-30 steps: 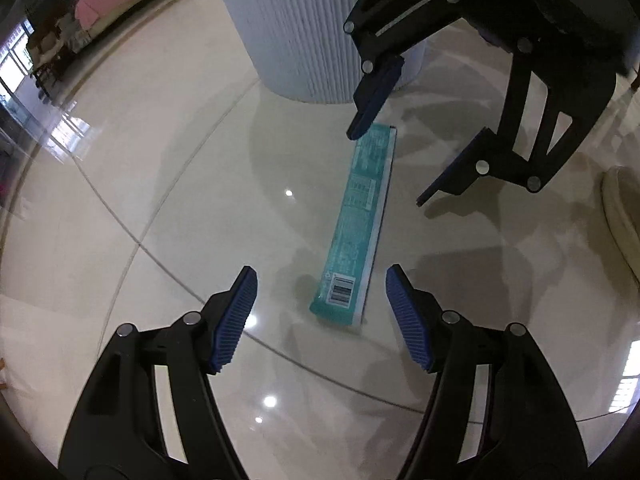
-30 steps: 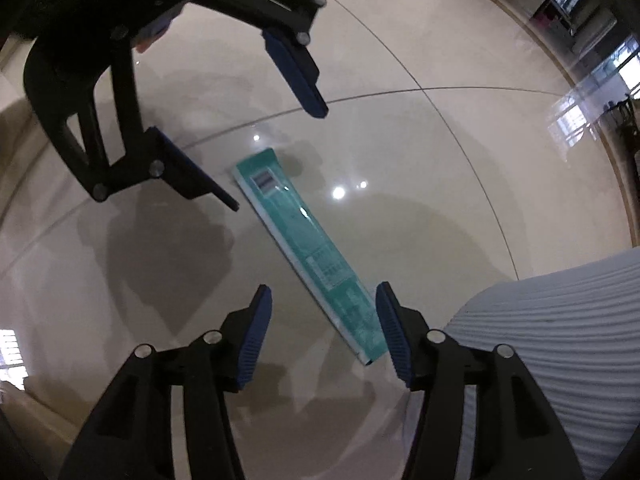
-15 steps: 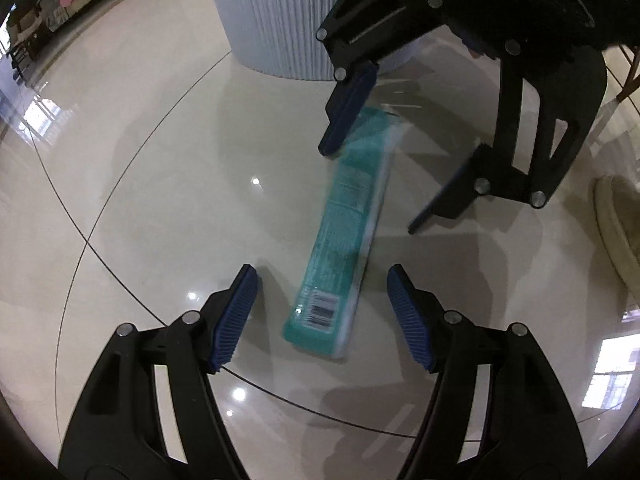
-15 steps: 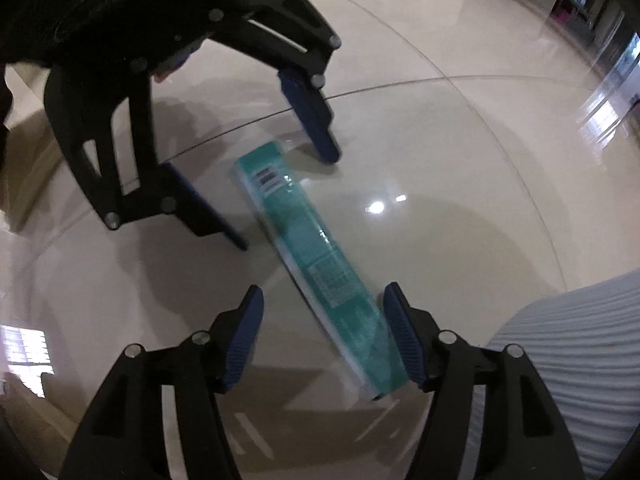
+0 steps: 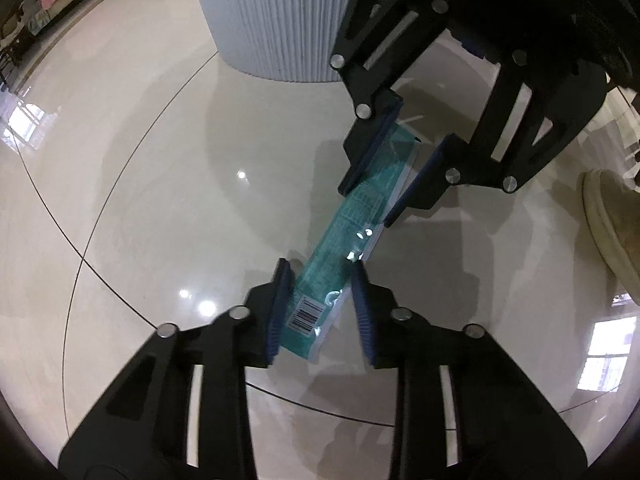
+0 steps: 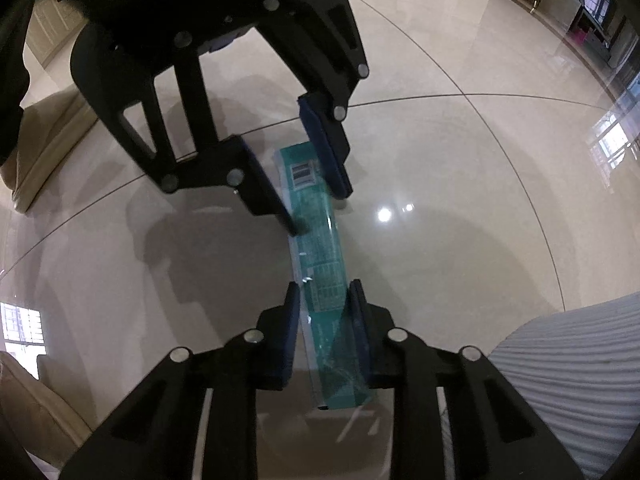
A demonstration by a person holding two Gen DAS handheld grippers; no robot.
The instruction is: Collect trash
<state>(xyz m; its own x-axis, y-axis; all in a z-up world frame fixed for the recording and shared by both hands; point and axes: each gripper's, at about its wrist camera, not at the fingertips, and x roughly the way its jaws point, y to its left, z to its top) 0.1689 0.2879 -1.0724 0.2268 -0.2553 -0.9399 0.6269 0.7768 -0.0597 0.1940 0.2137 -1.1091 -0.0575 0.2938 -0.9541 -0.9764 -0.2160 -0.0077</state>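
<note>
**A:** While both grippers straddled the teal wrapper (image 5: 352, 236), what would have made the pickup go well?

**B:** Squeezing both ends evenly and lifting together, I'd judge. The wrapper lay flat on the glossy floor (image 5: 160, 184), running from the lower middle of the left wrist frame up toward the upper right. The left gripper (image 5: 320, 276) had its blue fingers (image 5: 280, 300) drawn in against the long edges of the barcode end. The right gripper (image 6: 325, 300) had closed the same way on the far end, near the pale ribbed cylinder (image 5: 276, 16) in the upper middle of that frame.

**A:** Were they actually gripping it?

**B:** It looked so at both ends: pads pressed to the edges, and the film near the right gripper's fingers (image 6: 292, 320) was creased. Whether it had left the floor, I couldn't tell.

**A:** What sort of material was it?

**B:** Thin, shiny plastic film, long and narrow, with a clear sealed strip along one side and printed text down its length. It caught highlights mid-length. Such film would probably buckle if pinched across its width, so a light, steady squeeze suited it better than a hard one. The fingers' pads were ribbed, which should have helped against slipping. The floor was polished tile with thin dark joints, slick enough that a loose wrapper might skate away.
</note>
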